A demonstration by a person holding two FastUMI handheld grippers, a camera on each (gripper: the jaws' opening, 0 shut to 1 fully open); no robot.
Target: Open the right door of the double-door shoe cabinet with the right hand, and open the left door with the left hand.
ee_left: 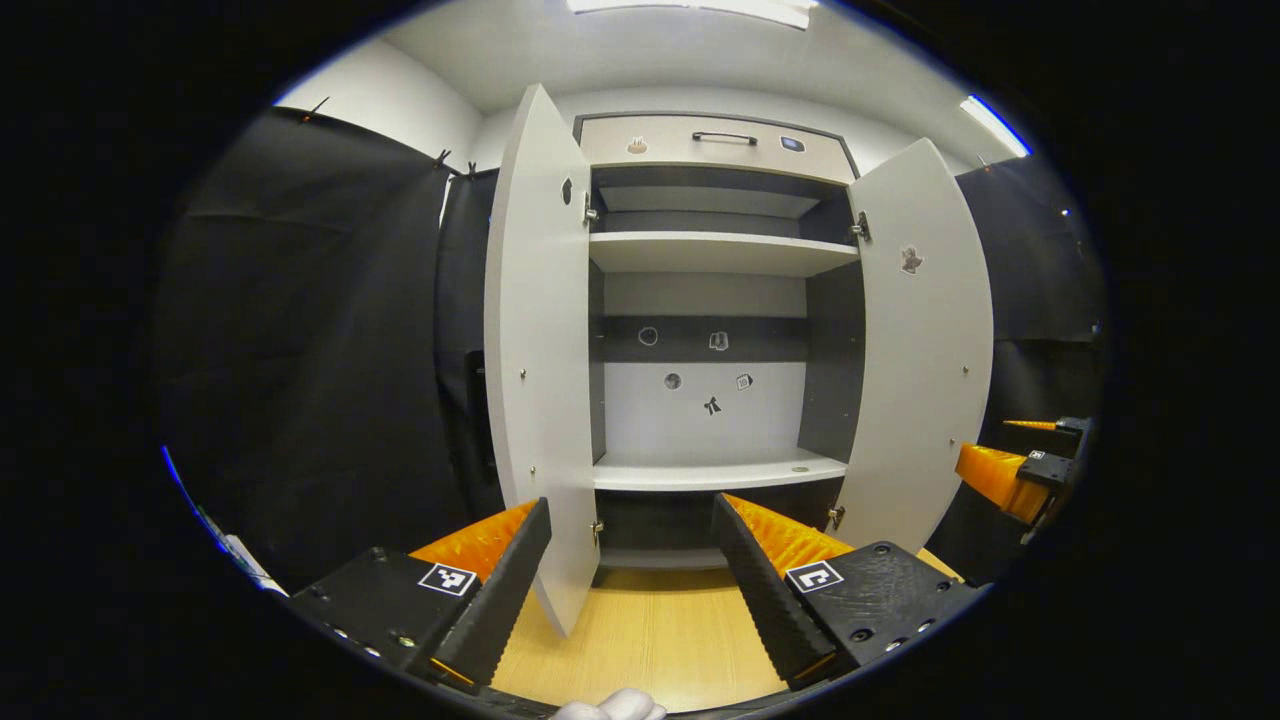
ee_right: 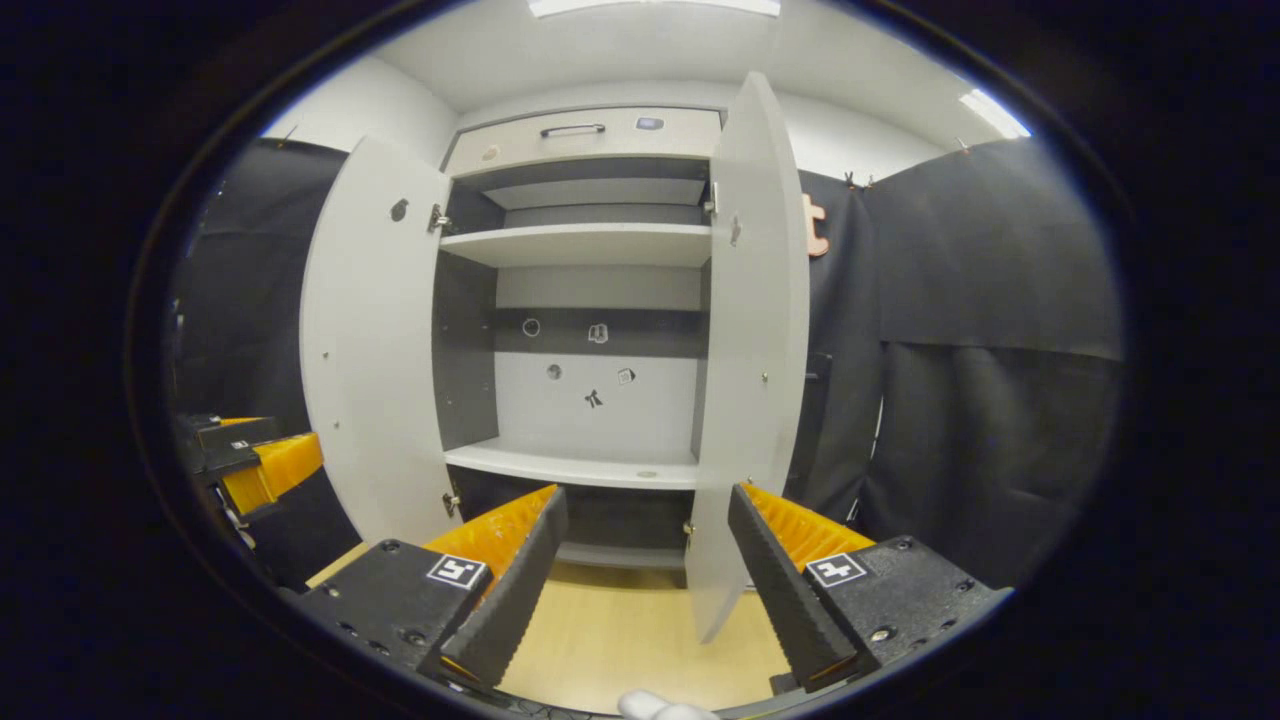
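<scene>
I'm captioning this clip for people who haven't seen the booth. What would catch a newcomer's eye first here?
First, the tall shoe cabinet straight ahead with both doors swung wide: the left door and right door stand out on either side of bare shelves. Next, small stickers dot its back wall. In the foreground, the open left gripper brackets the left door's lower edge, and the right gripper brackets the right door's.
</scene>
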